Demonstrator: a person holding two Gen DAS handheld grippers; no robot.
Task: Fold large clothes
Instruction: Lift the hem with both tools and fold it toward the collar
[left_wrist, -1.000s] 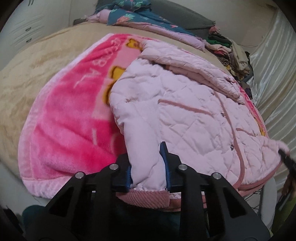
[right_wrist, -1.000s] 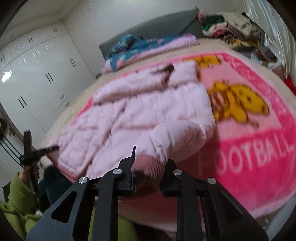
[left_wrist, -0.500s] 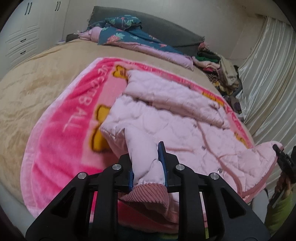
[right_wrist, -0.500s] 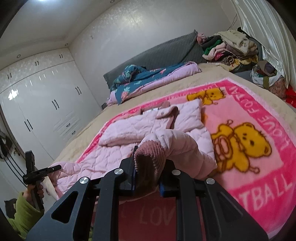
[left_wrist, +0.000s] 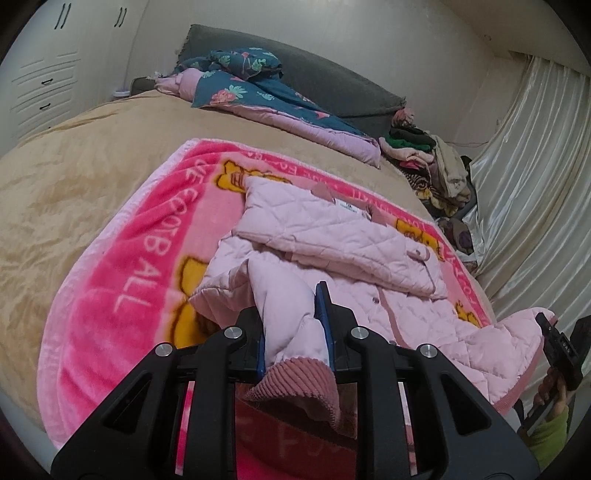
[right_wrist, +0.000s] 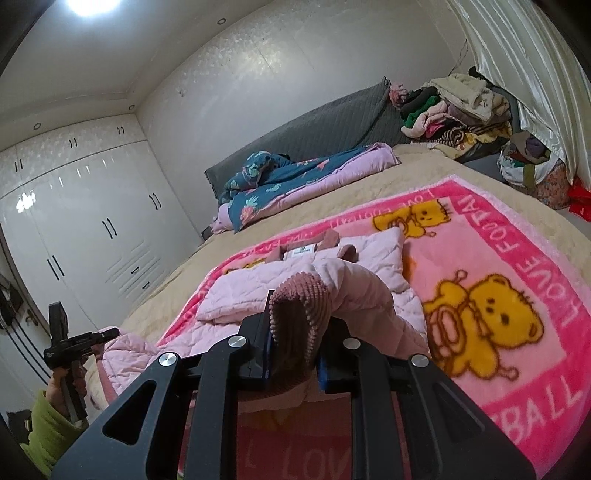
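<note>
- The pale pink quilted jacket (left_wrist: 332, 236) lies on the bright pink fleece bear-print blanket (left_wrist: 122, 302), which is spread over the beige bed (left_wrist: 74, 162).
- Your left gripper (left_wrist: 295, 332) has its fingers clamped on one sleeve just above the ribbed dusty-pink cuff (left_wrist: 295, 387).
- Your right gripper (right_wrist: 295, 343) has its fingers clamped on the other sleeve's ribbed cuff (right_wrist: 299, 306), lifted over the jacket.
- A teal floral quilt (right_wrist: 280, 181) lies by the grey headboard (right_wrist: 314, 129).
</note>
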